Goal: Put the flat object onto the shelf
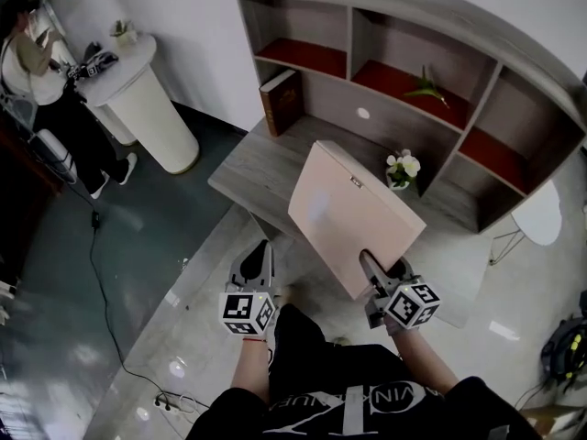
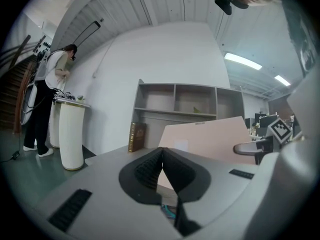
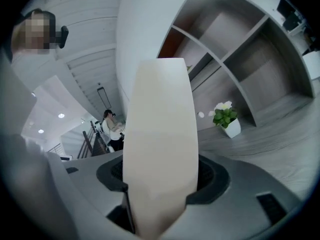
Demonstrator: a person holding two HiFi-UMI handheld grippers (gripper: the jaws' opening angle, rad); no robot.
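The flat object (image 1: pixel 353 214) is a pale pink rectangular panel, held tilted above the front edge of the grey desk. My right gripper (image 1: pixel 381 278) is shut on its near lower edge. In the right gripper view the panel (image 3: pixel 160 144) stands edge-on between the jaws and hides most of the middle. Ahead rises the grey shelf unit (image 1: pixel 404 71) with open compartments, also visible as the shelf (image 2: pixel 185 101) in the left gripper view. My left gripper (image 1: pixel 257 259) hangs to the left of the panel, jaws shut and empty (image 2: pixel 161 156).
A brown book (image 1: pixel 281 99) leans in the shelf's lower left. A small potted flower (image 1: pixel 401 170) stands on the desk (image 1: pixel 261 168) right behind the panel. A white pedestal (image 1: pixel 147 99) and a person (image 1: pixel 37 71) are at far left. A cable runs across the floor.
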